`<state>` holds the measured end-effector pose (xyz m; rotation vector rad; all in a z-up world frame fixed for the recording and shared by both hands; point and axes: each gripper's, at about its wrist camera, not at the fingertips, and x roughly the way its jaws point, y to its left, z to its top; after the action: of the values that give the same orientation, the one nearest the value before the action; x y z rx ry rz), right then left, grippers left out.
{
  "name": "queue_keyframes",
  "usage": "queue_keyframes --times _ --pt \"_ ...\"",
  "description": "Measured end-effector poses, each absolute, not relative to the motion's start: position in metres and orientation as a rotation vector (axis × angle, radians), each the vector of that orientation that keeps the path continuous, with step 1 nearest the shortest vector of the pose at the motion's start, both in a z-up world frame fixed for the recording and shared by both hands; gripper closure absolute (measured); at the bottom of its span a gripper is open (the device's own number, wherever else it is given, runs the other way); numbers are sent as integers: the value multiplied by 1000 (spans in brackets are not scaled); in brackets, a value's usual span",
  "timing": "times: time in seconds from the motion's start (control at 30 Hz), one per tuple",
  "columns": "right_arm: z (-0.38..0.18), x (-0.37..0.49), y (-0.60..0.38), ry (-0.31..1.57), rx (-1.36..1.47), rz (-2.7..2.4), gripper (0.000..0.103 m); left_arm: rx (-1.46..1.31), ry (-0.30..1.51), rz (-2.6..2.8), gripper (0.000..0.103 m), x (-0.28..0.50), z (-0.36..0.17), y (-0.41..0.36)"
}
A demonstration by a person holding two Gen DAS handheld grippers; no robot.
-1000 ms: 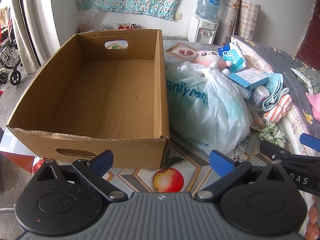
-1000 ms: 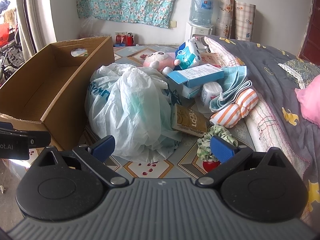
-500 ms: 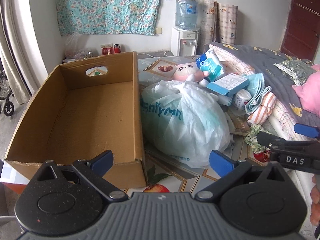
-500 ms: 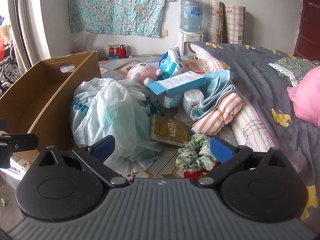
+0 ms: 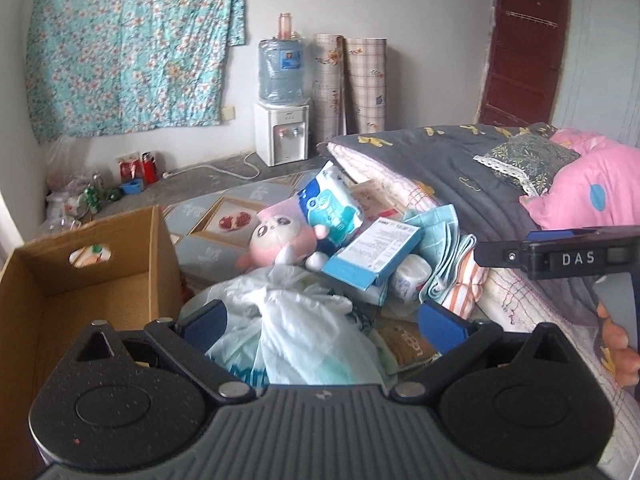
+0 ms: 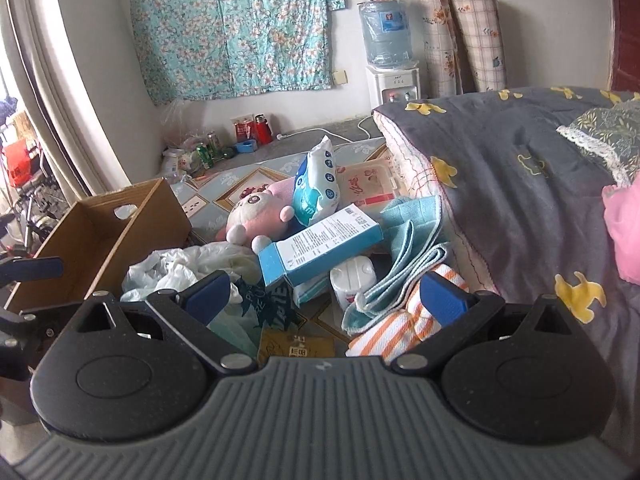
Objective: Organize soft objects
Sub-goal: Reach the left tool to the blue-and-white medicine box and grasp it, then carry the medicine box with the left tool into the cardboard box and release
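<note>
Left wrist view: your box point(image 5: 92, 292) empty, soft toy point(image 5: 280, 240) and towels point(image 5: 444, 248) still outside; both grippers wide, holding nothing.

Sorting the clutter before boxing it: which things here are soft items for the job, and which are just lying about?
For the job: pink plush toy, folded teal towel, striped cloth, plastic bag, cardboard box.

Lying about: blue carton, water dispenser, rolled mats.
</note>
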<state>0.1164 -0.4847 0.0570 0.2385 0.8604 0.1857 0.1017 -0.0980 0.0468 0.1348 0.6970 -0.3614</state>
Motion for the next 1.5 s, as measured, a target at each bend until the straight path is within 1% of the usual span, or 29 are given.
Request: queue_keyframes --times 0.13,0.23,0.27,0.3,0.5,0.7,0.93,1.03,1.1,1.13,1.23,1.3,1.4,1.5 --pt "48 154 -505 914 369 210 6 268 684 -434 4 136 51 -123" --pt "37 182 -515 952 455 208 14 306 708 -505 9 166 49 -138" --pt "34 190 -516 948 470 206 19 317 722 -532 11 178 47 -143" --pt "30 198 -519 964 488 203 23 328 731 -548 11 187 45 -148" --pt "7 240 -524 997 580 212 38 391 812 -694 11 237 16 -176" --pt "-14 268 -528 1042 636 208 46 418 928 -756 11 279 -19 -202" --pt "-29 294 -529 1037 675 222 49 417 1038 -783 11 312 -51 -221" --pt "-33 300 -526 1033 681 230 51 407 1069 -791 14 321 -59 -225" --pt "-34 301 -524 1035 680 231 55 397 1083 -787 19 325 -62 -226" --pt "-35 302 -523 1035 679 232 56 381 1089 -789 18 326 -64 -225" --pt "-36 303 -523 1030 681 233 61 332 1103 -787 22 330 -65 -224" --pt "-38 303 -522 1027 677 226 67 312 1104 -773 26 331 -64 -223" --pt "-40 302 -526 1019 689 222 74 301 1106 -765 26 332 -63 -222" --pt "-40 300 -530 1011 713 225 74 292 1096 -763 27 329 -60 -221"
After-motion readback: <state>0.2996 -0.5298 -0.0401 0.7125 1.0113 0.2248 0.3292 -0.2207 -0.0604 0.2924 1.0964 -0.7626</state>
